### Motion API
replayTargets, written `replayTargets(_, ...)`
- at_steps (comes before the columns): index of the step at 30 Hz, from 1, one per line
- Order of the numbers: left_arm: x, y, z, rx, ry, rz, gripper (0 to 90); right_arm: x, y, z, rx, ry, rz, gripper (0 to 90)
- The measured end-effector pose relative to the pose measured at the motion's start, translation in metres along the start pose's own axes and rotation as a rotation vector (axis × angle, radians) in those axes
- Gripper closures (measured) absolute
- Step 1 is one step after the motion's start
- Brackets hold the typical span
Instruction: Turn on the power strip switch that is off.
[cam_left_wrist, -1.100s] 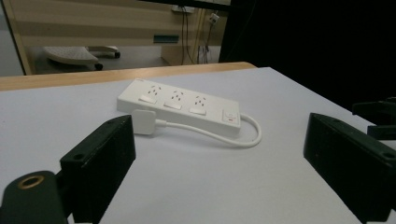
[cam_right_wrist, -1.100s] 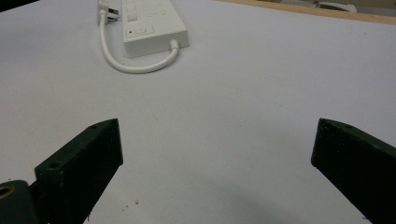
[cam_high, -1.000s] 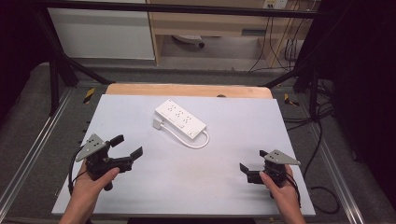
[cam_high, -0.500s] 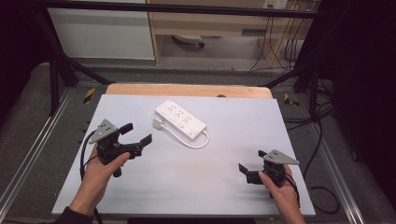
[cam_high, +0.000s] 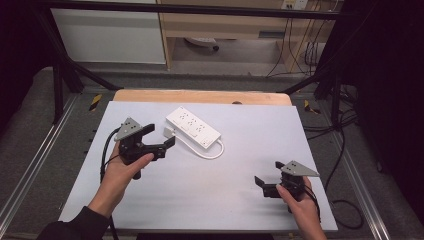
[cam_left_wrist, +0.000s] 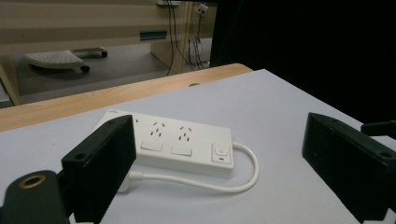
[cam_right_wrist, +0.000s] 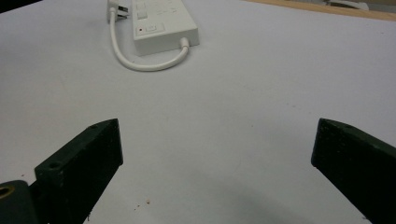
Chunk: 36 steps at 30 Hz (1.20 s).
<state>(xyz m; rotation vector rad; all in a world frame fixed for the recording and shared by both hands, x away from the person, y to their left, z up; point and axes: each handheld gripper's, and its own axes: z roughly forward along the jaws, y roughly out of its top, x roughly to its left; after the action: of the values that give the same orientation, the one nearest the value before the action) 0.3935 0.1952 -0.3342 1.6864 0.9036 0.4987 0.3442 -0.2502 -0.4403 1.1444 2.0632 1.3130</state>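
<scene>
A white power strip (cam_high: 192, 127) lies slantwise on the pale table mat (cam_high: 260, 130), with its short white cable (cam_high: 214, 152) looped beside it and its plug (cam_high: 167, 131) at the near left end. My left gripper (cam_high: 160, 135) is open, close to the plug end, with nothing between its jaws. In the left gripper view the strip (cam_left_wrist: 180, 140) lies just ahead of that open gripper (cam_left_wrist: 219, 156). My right gripper (cam_high: 269, 173) stands open at the near right of the mat, far from the strip. The right gripper view shows the strip (cam_right_wrist: 163, 21) far beyond that gripper (cam_right_wrist: 217, 158).
A wooden board edge (cam_high: 200, 96) runs along the mat's far side. Metal frame rails (cam_high: 37, 160) flank the table. Beyond it stand a white cabinet (cam_high: 110, 35) and hanging cables (cam_high: 300, 45).
My left gripper has moved forward and to the right, from the near left of the mat up to the plug end of the power strip. The right gripper has stayed put.
</scene>
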Motion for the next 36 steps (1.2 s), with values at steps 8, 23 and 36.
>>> replayTargets(8,0.0,0.005,0.013,0.003,0.007,-0.006,8.8,0.0,0.0,0.0,0.004,-0.001,0.004,2.6)
replayTargets(23,0.005,0.014,0.036,-0.001,0.034,-0.012,6.7,0.0,-0.001,0.001,0.006,0.007,0.008,2.7)
replayTargets(36,0.004,0.018,0.053,0.011,0.049,-0.004,4.9,-0.001,-0.001,0.0,0.004,0.009,0.011,2.7)
